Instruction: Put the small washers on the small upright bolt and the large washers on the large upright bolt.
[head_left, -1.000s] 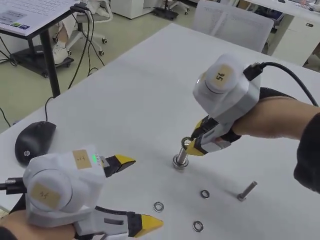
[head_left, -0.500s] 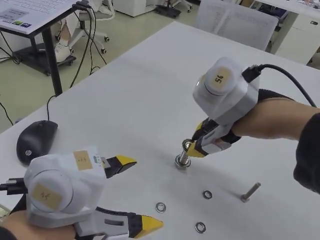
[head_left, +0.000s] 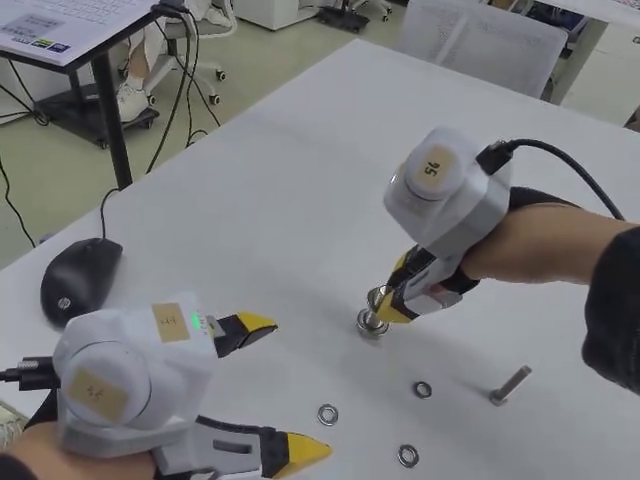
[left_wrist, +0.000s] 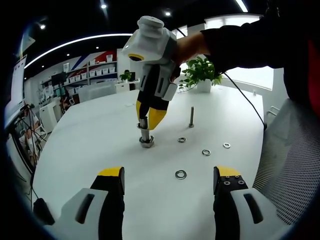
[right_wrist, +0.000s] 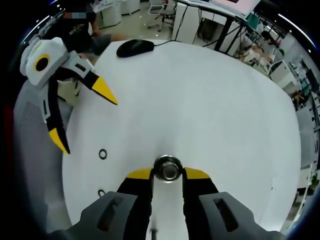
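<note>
White open bench (head_left: 300, 200) surrounds right hand-held gripper (head_left: 379, 309) pinching washer (head_left: 376, 297) (left hand-held gripper (head_left: 280, 387) spread).

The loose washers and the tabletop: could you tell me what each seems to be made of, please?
Loose washers: likely steel, with a bright silvery finish and small glints on the rings. Tabletop: a smooth matte white surface, probably laminate or painted board. It gives only soft, dull reflections, and the core cannot be told.
</note>
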